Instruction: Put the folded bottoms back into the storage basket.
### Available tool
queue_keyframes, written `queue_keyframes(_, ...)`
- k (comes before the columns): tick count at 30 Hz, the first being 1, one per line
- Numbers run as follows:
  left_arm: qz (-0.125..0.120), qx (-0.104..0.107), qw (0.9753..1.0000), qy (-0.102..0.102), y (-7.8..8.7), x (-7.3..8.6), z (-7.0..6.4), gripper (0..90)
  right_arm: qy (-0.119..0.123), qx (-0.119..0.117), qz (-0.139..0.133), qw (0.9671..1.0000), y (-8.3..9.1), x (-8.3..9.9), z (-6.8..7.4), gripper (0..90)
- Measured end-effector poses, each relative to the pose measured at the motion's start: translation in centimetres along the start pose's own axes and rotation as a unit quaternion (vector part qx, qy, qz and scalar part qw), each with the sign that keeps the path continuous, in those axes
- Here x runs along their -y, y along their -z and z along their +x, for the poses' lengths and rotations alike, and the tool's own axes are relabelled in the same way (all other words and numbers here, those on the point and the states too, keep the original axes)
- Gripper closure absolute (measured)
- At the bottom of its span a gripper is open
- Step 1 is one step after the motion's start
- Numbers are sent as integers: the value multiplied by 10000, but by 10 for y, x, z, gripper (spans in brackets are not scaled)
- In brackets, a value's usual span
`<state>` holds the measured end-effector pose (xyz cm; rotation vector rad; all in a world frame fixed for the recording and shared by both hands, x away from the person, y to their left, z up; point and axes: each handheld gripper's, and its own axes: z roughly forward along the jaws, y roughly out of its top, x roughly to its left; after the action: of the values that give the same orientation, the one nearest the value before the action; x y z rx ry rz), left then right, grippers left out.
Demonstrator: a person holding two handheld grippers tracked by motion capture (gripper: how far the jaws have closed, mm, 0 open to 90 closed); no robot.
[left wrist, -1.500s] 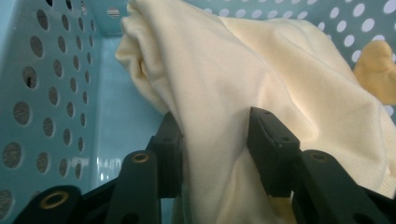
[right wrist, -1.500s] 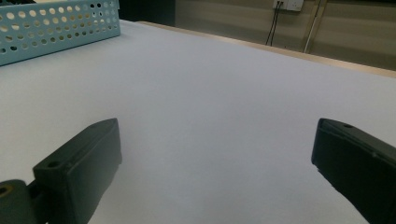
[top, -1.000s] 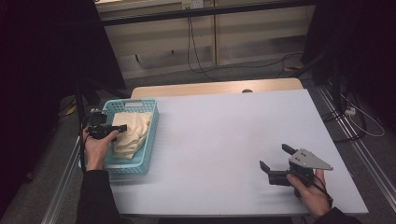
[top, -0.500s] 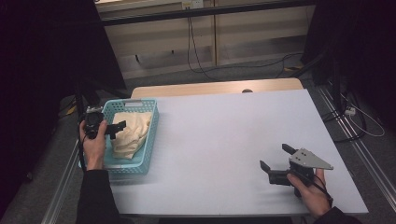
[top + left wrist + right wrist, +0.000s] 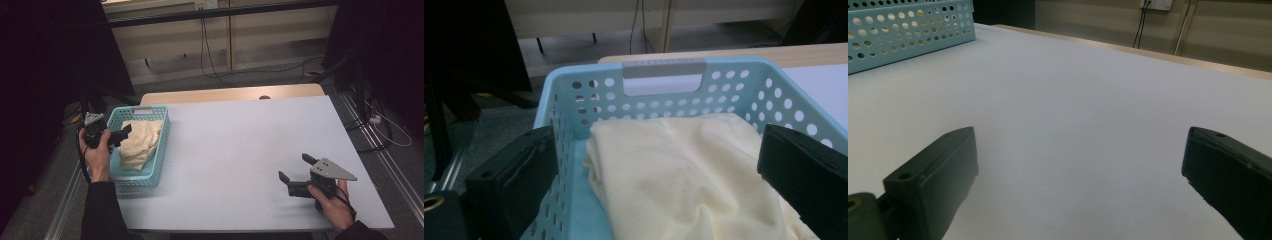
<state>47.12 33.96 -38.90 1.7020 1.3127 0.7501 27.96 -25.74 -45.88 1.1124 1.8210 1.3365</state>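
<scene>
Closest to the person, the right hand [image 5: 336, 206] holds the right tool [image 5: 296, 175] low over the white surface [image 5: 240, 150], near its front right corner. Its jaws are spread wide with nothing between them. In the right gripper view there's just bare surface ahead of the jaws, and the blue basket [image 5: 908, 30] sits well off, far ahead and to the left of that tool. A grey three-cornered plate [image 5: 334, 169] rides on top of it.

Over on the other side, the left hand [image 5: 97, 152] holds the left tool [image 5: 124, 134] at the basket [image 5: 155, 155], which stands at the left edge of the surface. This tool's jaws are spread wide too, not pinching anything. From the left gripper view, the left jaw sits outside the basket's side wall [image 5: 566, 150] and the right jaw is over the inside, so the tool straddles that wall. Whether either jaw actually touches the plastic is hard to call.

Inside the basket, right between and just ahead of the left tool's jaws, lies a pale yellow cloth [image 5: 684, 180], loosely folded and rumpled, covering most of the bottom. Past the cloth is the far wall of the basket, full of round holes, with a grey handle slot [image 5: 663, 75] in the middle.

Farther out, beyond the surface's far edge, there's a wooden strip [image 5: 230, 94], then the floor with some cables [image 5: 215, 55] running along a pale wall panel.
</scene>
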Motion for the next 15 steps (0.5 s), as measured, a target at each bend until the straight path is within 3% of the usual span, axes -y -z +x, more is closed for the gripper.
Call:
queue_keyframes(5, -15, 379, 9993, -69, 6, -2, -3, 29, 4, -8, -3, 10000, 0, 0, 0, 11)
queue_keyframes(10, 0, 242, 9997, -71, 11, -4, -11, 37, 17, -9, -12, 10000, 0, 0, 1, 11)
queue_keyframes(15, -55, 406, 9992, -30, 22, -1, -17, 39, 36, -22, -30, 10000, 1, -1, 2, 11)
